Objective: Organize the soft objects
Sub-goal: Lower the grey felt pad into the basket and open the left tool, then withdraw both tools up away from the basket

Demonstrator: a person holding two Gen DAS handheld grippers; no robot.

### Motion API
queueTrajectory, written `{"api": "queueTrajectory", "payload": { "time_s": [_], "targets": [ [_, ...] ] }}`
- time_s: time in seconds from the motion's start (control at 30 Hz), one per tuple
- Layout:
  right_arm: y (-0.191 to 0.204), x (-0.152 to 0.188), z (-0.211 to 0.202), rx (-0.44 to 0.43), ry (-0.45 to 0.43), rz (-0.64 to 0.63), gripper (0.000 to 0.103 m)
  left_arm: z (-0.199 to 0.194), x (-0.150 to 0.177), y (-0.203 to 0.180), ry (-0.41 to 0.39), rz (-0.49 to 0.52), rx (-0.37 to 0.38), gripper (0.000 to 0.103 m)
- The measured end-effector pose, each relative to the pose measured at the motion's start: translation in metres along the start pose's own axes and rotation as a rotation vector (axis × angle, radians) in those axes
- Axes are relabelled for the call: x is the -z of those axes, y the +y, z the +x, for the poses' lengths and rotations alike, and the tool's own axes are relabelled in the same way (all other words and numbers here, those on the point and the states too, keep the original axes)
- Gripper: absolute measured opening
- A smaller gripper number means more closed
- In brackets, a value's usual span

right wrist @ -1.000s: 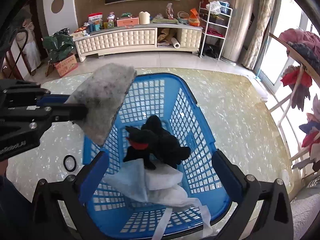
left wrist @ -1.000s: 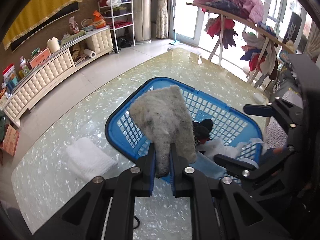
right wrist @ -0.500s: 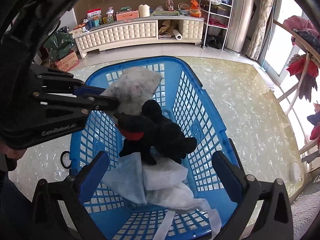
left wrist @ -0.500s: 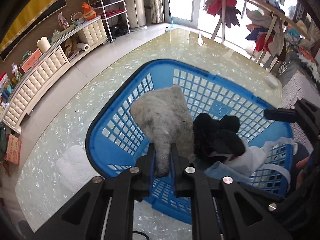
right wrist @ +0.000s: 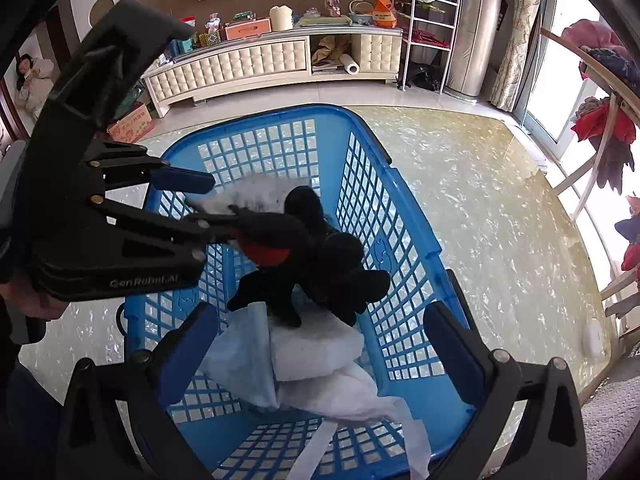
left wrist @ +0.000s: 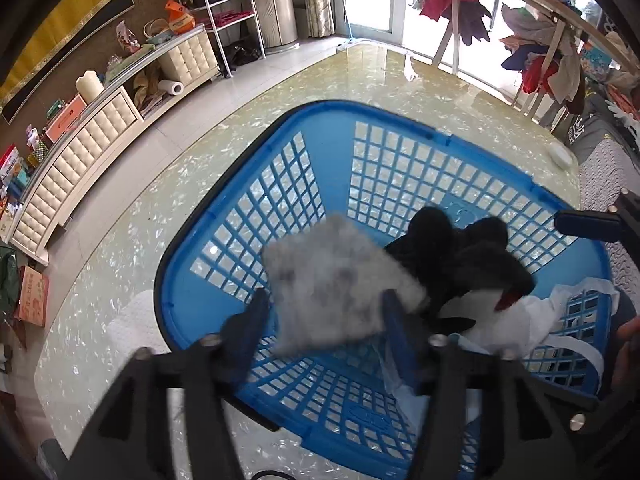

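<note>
Loosely between the left gripper's (left wrist: 324,320) opening jaws, a fuzzy grey pad (left wrist: 332,288) (blurred) over gridded blue basket (left wrist: 224,208).

A grey, speckled, flat felt-like pad (left wrist: 328,284) is being seen blurred inside the blue plastic lattice basket (left wrist: 384,120), toward its left side. Just right of it, a black plush toy with a red patch (right wrist: 308,256) is lying sprawled on a folded white cloth (right wrist: 316,352) and a pale blue cloth (right wrist: 244,356) at the basket's near end.
</note>
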State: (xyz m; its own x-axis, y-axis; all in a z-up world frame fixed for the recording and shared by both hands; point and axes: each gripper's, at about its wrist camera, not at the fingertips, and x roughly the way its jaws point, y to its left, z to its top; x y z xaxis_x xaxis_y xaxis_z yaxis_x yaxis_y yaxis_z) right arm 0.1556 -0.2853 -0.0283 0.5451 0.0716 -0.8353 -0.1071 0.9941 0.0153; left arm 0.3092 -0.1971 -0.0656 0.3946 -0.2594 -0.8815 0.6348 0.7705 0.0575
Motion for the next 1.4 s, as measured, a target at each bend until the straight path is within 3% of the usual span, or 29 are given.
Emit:
{"api": "queueTrajectory", "payload": {
  "time_s": [0.03, 0.07, 0.1, 0.2, 0.57, 0.83, 1.4],
  "targets": [
    [0.001, 0.001, 0.000, 0.000, 0.000, 0.000, 0.103, -0.003, 0.000, 0.000, -0.007, -0.004, 0.002, 0.075],
    [0.001, 0.001, 0.000, 0.000, 0.001, 0.002, 0.103, -0.005, 0.000, 0.001, -0.004, -0.011, -0.004, 0.087],
    [0.000, 0.001, 0.000, 0.003, 0.003, 0.002, 0.103, -0.006, 0.000, 0.002, 0.000, -0.016, -0.018, 0.092],
    [0.001, 0.002, -0.002, -0.004, 0.004, 0.002, 0.103, -0.013, 0.001, 0.003, -0.009, -0.017, -0.058, 0.092],
    [0.009, 0.001, -0.022, -0.006, -0.025, 0.000, 0.103, -0.061, 0.024, 0.000, -0.068, -0.079, -0.016, 0.092],
    [0.029, 0.003, -0.038, 0.013, -0.037, -0.036, 0.103, -0.095, 0.046, -0.001, -0.120, -0.092, -0.027, 0.092],
    [0.088, -0.004, -0.048, -0.007, -0.045, -0.088, 0.103, -0.132, 0.126, 0.059, -0.136, -0.261, -0.059, 0.092]
  ]
}}
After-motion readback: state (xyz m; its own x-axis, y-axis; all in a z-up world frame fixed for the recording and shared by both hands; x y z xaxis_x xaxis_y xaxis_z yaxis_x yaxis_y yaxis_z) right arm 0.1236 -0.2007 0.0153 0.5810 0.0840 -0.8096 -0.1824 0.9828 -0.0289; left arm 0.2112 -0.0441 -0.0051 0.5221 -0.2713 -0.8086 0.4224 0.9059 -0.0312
